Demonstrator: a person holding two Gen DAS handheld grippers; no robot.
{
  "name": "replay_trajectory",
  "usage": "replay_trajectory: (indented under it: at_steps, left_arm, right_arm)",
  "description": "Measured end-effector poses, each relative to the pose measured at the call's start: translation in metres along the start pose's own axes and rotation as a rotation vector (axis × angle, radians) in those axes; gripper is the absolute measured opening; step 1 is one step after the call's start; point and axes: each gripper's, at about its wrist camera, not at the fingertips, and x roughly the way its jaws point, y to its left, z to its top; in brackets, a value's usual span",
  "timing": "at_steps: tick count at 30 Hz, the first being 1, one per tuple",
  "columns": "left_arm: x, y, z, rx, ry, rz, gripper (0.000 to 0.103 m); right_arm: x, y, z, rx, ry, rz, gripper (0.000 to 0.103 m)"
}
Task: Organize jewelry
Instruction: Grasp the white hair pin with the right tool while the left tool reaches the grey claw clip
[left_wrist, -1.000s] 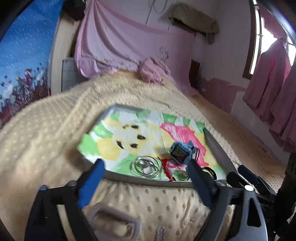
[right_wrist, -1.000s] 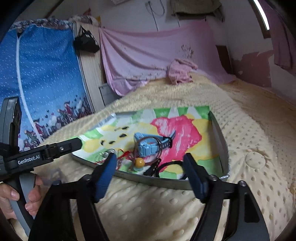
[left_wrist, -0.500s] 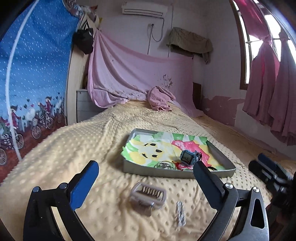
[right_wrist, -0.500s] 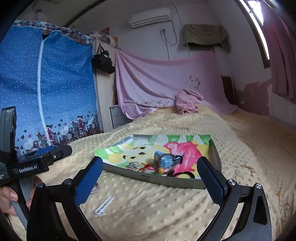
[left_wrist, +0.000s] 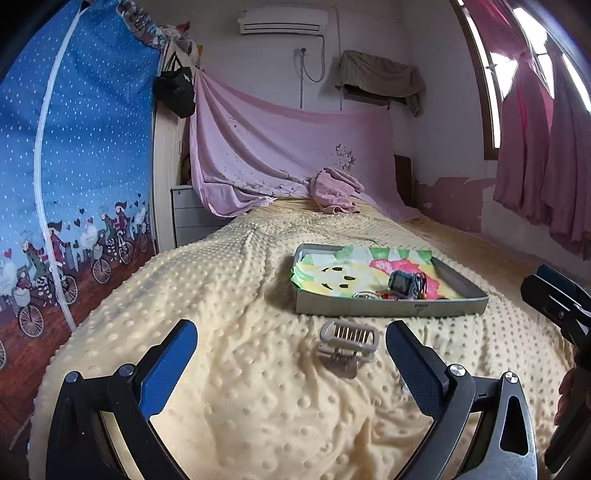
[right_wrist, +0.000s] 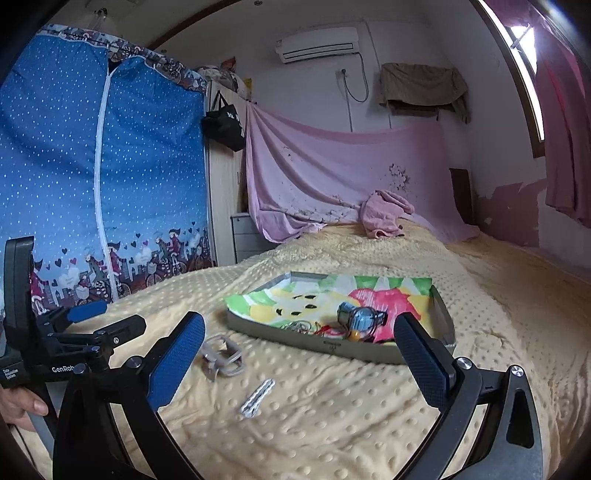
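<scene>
Both grippers have drawn back from the tray since the earlier frames, so that it now sits well ahead of them on the bed and the near blanket is exposed. Inside the tray, at its near edge, the jewelry lies in one loose cluster: a blue watch, silver rings, a red cord and a small orange bead. A colourful printed paper lines the tray floor.

Two items remain outside the tray on the yellow dotted blanket: a beige claw hair clip just in front of the tray wall, and a small silver clip nearer the camera in the right wrist view.

Left gripper: fingers spread wide, nothing between them; the hair clip lies ahead of the gap, untouched. Right gripper: its jaws have just been opening and now stand spread wide, nothing between them; the silver clip lies ahead on the blanket.

Task status, as a judgement: partly done. Several pieces are already gathered in the tray, but unsorted. The hair clip and the silver clip are probably still to be collected. Neither gripper is committed to a target yet
</scene>
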Motion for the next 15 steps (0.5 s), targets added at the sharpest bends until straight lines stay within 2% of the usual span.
replay_trajectory:
  at_steps: [4,15]
  left_arm:
    - [0.001,0.002,-0.007,0.014,0.018,0.012,0.103]
    - [0.010,0.024,-0.013,-0.081,0.038,0.010,0.103]
  right_arm:
    - [0.002,0.006,-0.010,-0.011,0.034,-0.010,0.101]
    - [0.024,0.009,-0.028,-0.021,0.126,-0.039,0.101]
